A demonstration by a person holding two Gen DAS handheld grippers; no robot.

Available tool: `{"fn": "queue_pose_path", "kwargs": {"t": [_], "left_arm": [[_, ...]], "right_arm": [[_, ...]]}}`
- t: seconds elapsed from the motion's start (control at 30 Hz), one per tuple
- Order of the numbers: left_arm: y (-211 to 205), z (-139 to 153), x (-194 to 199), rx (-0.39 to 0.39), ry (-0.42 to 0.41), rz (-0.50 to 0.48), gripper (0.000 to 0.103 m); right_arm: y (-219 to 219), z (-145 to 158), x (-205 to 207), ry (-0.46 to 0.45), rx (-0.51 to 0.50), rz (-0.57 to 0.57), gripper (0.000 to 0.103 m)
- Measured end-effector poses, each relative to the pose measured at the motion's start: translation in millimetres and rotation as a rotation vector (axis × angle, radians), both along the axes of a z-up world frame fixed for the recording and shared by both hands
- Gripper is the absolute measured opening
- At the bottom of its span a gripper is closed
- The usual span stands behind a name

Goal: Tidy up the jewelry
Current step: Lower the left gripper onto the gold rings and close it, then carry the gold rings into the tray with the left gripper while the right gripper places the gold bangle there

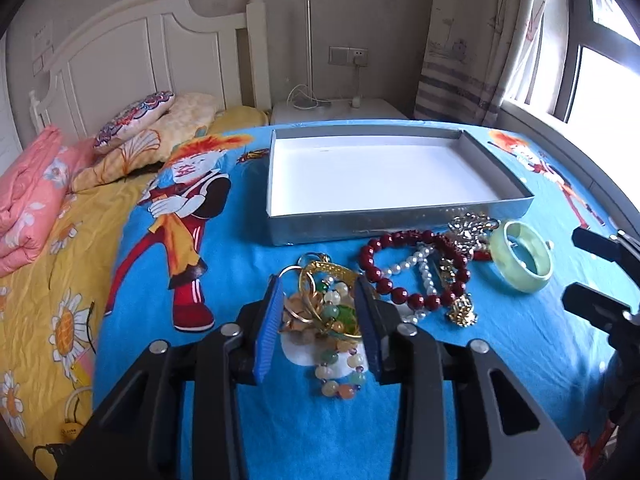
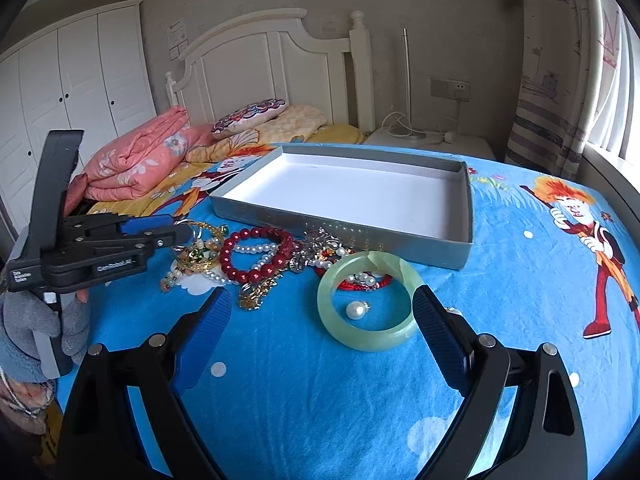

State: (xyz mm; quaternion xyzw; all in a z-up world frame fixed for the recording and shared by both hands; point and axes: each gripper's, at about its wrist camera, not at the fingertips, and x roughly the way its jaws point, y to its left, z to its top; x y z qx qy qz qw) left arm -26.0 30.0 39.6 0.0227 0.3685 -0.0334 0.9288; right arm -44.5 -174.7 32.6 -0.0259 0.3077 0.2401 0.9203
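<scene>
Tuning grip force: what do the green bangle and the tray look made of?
Green bangle: jade-like stone or glass, polished; translucent pale green with a glossy sheen. Tray: likely cardboard; thin straight walls, silvery-grey outside, matte white inside.

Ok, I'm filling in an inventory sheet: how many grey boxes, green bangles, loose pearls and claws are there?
Grey box: 1
Green bangle: 1
Loose pearl: 1
Claws: 2, the left claw and the right claw
Total: 5
</scene>
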Motion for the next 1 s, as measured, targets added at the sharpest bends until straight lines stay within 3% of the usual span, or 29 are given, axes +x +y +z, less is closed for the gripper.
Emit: {"fn": "queue_pose_path", "kwargs": {"t": [0.1, 0.37, 0.43, 0.5, 0.57, 0.63, 0.67, 0.7, 0.8, 0.87, 1.0], "left_arm": [[4, 1, 3, -0.033, 0.014, -0.002, 0.01], [11, 16, -15, -0.046, -0.044, -0.009, 0.011], [18, 18, -15, -0.061, -0.049, 0.022, 0.015], [37, 19, -12, -0.141, -0.042, 0.068, 0.028], [54, 16, -11, -0.194, -0.022, 0.105, 0.028], [61, 15, -12, -0.182, -0.01, 0.118, 0.028], [64, 14, -13, -0.182, -0.002, 0.123, 0.03], [67, 14, -16, -0.185, 0.003, 0.136, 0.038], [76, 14, -23, -0.192, -0.002, 0.154, 0.048], [81, 14, -27, -0.199, -0.001, 0.156, 0.054], [89, 12, -35, -0.217, 0.001, 0.153, 0.061]], "right_arm": [[4, 2, -1, -0.007, -0.009, 0.01, 0.089], [14, 4, -5, -0.012, -0.015, 0.033, 0.089], [19, 5, -3, -0.005, -0.01, 0.051, 0.089], [32, 8, -4, -0.004, -0.018, 0.098, 0.089], [48, 11, -5, 0.0, -0.027, 0.178, 0.078], [71, 11, -3, 0.033, -0.024, 0.289, 0.063], [82, 11, -1, 0.042, -0.028, 0.324, 0.061], [96, 11, 3, 0.047, -0.039, 0.353, 0.058], [123, 7, 15, 0.085, -0.054, 0.41, 0.044], [140, 0, 22, 0.111, -0.076, 0.435, 0.041], [161, -3, 22, 0.07, -0.164, 0.446, 0.036]]}}
